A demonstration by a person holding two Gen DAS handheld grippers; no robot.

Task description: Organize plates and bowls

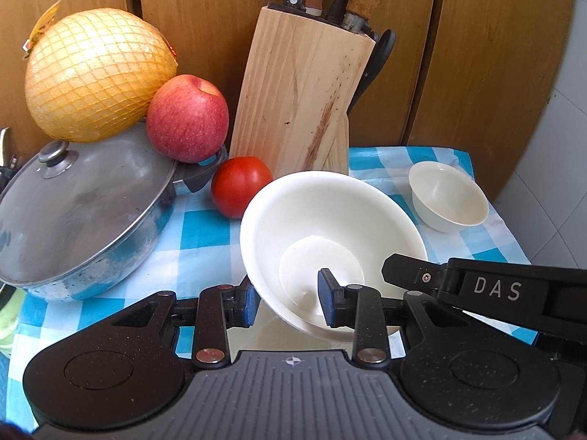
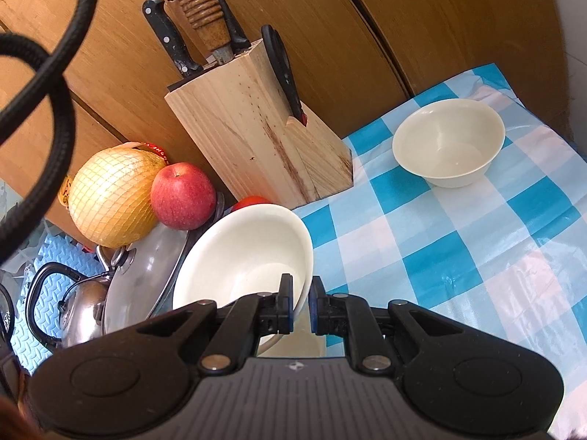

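Both grippers, left gripper (image 1: 290, 299) and right gripper (image 2: 301, 306), clamp the large bowl's (image 1: 330, 212) rim, tilted above the checked cloth (image 2: 458, 256). Small bowl (image 2: 449, 141) sits apart; stacking not done.

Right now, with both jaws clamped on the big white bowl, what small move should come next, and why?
Probably carry the large bowl toward the small bowl. Both the left gripper and right gripper pinch its rim, and it hangs tilted above the checkered cloth. The small bowl sits apart, upright and empty, a likely stacking partner.
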